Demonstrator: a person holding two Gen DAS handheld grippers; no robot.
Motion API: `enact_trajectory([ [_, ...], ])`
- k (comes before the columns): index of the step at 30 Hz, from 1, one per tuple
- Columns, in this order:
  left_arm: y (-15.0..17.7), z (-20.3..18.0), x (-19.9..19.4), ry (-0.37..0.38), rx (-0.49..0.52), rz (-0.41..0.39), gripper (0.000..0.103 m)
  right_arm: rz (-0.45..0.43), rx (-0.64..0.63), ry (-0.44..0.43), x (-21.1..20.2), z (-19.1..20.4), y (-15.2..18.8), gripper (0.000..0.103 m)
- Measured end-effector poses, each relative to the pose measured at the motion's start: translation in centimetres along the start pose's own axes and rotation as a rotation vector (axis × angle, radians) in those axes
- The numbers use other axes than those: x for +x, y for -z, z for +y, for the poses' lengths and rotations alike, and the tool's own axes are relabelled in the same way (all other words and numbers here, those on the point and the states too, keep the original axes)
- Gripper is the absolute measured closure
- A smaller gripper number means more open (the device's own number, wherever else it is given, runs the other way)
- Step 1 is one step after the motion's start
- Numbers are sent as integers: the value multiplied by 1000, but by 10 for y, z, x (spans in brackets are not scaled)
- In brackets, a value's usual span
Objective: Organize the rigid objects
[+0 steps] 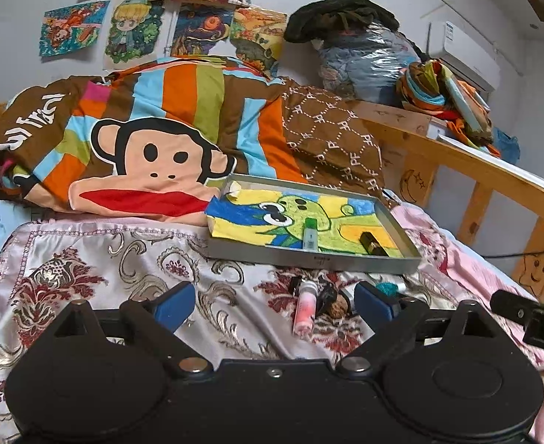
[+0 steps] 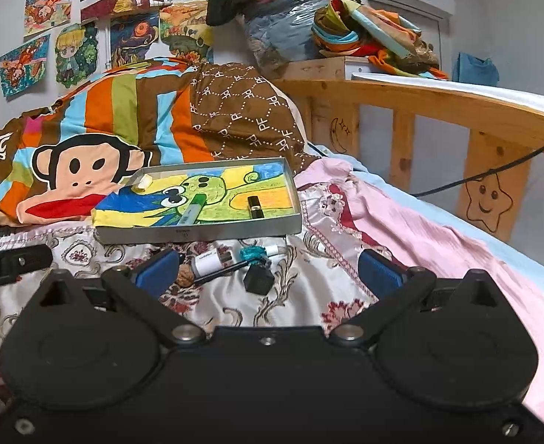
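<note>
Both the left gripper (image 1: 274, 305) and right gripper (image 2: 268, 268) were held spread wide, empty, just before the shallow grey metal tray (image 2: 198, 232), where a green-capped tube (image 2: 192, 211) was laid

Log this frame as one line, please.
left gripper: open, empty | right gripper: open, empty | tray: holds two items | others loose on bedspread

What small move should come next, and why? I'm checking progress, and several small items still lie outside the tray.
Probably lower the right tool, open and empty, onto the black cube just ahead of it. The metal tray holds only a green-capped tube and a dark lipstick, while the cube, walnut and white bottle lie loose on the bedspread.
</note>
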State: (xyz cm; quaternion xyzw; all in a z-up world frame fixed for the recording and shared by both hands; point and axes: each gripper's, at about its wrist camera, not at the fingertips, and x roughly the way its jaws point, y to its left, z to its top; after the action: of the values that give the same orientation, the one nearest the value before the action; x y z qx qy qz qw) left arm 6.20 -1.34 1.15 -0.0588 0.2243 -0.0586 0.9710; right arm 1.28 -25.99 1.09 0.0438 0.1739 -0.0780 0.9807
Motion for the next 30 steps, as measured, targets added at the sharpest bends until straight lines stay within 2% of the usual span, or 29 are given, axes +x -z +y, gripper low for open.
enact_trajectory([
  [9, 12, -1, -14, 5, 40, 11, 4, 3, -28, -8, -32, 8, 7, 0],
  [20, 12, -2, -12, 12, 51, 9, 1, 31, 19, -20, -14, 2, 7, 0],
  [30, 15, 4, -5, -8, 36, 36, 1, 51, 6, -13, -7, 9, 8, 0],
])
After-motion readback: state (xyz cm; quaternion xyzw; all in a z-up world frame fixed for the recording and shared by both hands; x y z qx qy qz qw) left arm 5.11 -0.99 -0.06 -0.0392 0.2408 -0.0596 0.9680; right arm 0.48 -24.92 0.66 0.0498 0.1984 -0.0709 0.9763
